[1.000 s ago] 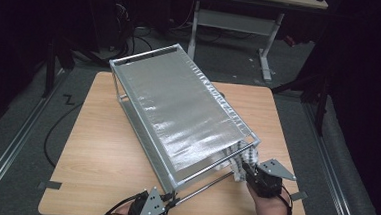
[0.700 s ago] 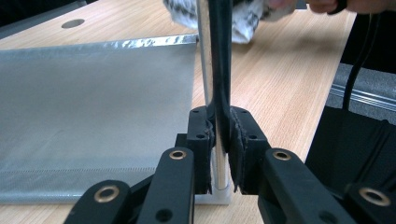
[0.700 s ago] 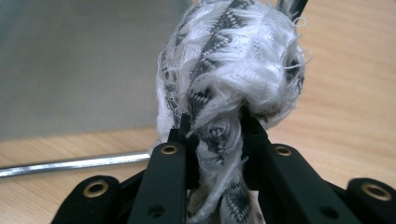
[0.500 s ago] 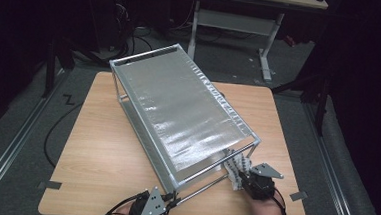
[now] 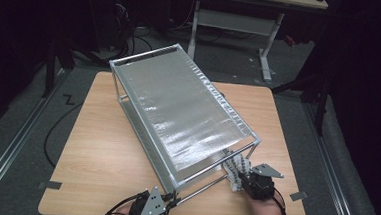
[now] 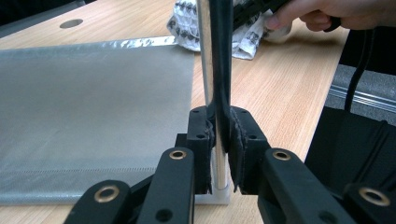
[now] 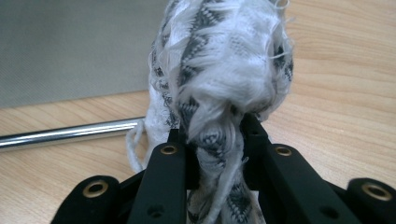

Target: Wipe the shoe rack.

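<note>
While the left gripper (image 6: 219, 154) clamps the rack's leg (image 6: 208, 70), the right gripper (image 7: 215, 140), pinching the cloth (image 7: 224, 60), should rub slowly along the bar (image 7: 70, 133).

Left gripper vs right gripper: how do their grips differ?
The left gripper is shut on the thin, rigid chrome metal rod of the silver rack frame; the right gripper is shut on a soft, bunched white cloth with black pattern. In the high view the left gripper sits at the rack's near corner, the right gripper beside its end. Both hold firmly over the wooden table.
</note>
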A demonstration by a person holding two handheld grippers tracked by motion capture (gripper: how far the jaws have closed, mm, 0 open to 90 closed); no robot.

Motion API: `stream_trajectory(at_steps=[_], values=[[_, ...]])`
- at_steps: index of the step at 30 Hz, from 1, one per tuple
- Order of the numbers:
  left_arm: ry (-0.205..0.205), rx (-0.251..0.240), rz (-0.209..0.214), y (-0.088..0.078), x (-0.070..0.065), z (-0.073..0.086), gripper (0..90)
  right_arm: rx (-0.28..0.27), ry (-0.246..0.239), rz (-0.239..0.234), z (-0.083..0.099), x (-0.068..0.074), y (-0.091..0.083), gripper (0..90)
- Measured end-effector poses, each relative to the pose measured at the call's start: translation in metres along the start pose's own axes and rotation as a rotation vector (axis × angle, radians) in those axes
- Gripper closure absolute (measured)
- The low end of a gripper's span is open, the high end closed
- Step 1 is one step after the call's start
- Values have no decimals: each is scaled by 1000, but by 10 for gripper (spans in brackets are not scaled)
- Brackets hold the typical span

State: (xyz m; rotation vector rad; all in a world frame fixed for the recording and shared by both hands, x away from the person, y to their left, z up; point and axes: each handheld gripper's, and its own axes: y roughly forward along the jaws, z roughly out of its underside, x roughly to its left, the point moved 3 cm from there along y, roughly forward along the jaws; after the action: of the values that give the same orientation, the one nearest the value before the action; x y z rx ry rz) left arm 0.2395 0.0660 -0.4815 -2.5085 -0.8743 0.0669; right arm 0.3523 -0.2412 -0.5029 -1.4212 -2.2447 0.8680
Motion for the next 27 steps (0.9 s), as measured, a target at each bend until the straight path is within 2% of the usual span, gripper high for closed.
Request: stream_trajectory(at_steps=[7, 17, 18, 27], values=[[0, 0, -2, 0, 0, 0, 792, -60, 1, 1, -10, 0, -13, 763], [3, 1, 0, 0, 0, 0, 792, -191, -2, 13, -33, -1, -44, 759], [3, 1, 0, 0, 0, 0, 792, -191, -2, 13, -33, -1, -44, 759], [3, 2, 2, 0, 0, 0, 791, -319, 15, 31, -49, -1, -71, 757]])
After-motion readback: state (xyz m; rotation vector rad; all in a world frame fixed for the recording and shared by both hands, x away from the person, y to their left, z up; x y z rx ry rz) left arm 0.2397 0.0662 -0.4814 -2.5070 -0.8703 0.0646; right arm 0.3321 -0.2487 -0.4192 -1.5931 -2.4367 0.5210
